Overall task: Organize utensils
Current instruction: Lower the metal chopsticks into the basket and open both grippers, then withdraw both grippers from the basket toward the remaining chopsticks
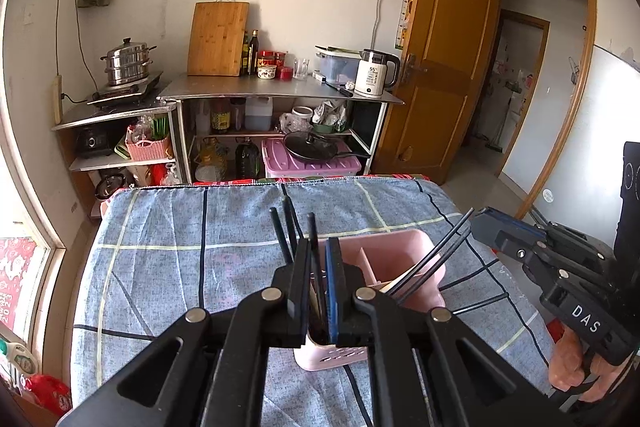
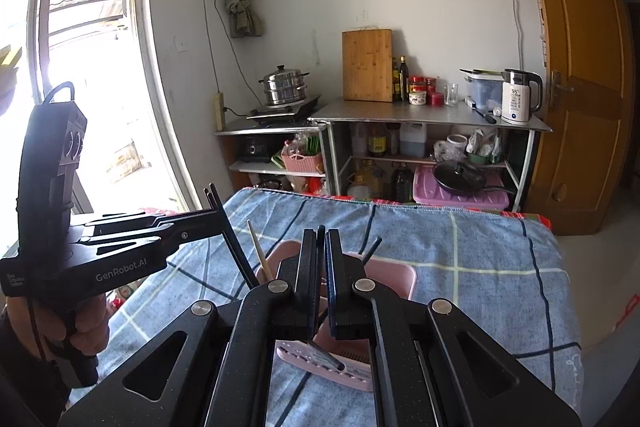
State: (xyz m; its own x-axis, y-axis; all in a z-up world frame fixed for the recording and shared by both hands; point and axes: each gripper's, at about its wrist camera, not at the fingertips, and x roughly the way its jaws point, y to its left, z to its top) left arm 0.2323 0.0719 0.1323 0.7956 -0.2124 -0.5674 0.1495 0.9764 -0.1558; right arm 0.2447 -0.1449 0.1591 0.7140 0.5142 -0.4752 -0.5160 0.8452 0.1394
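Note:
A pink utensil holder [image 1: 394,261] with compartments stands on the blue checked tablecloth [image 1: 192,227]; it also shows in the right wrist view [image 2: 400,277]. My left gripper [image 1: 319,247] is shut on several black chopsticks [image 1: 289,223] that stand in the holder's near compartment. My right gripper [image 1: 478,217] is shut on a pair of black chopsticks [image 1: 434,257] whose lower ends rest in the holder. In the right wrist view my right gripper [image 2: 322,237] is closed on a black stick [image 2: 320,233], and my left gripper [image 2: 214,215] grips black chopsticks [image 2: 236,247]. A wooden chopstick [image 2: 260,251] leans in the holder.
The table's far edge [image 1: 280,181] faces metal shelving [image 1: 280,89] with a kettle [image 1: 374,73], a cutting board [image 1: 218,39], a steamer pot [image 1: 128,61] and bottles. A wooden door [image 1: 444,51] stands open at the right. A window [image 2: 84,67] is at the left.

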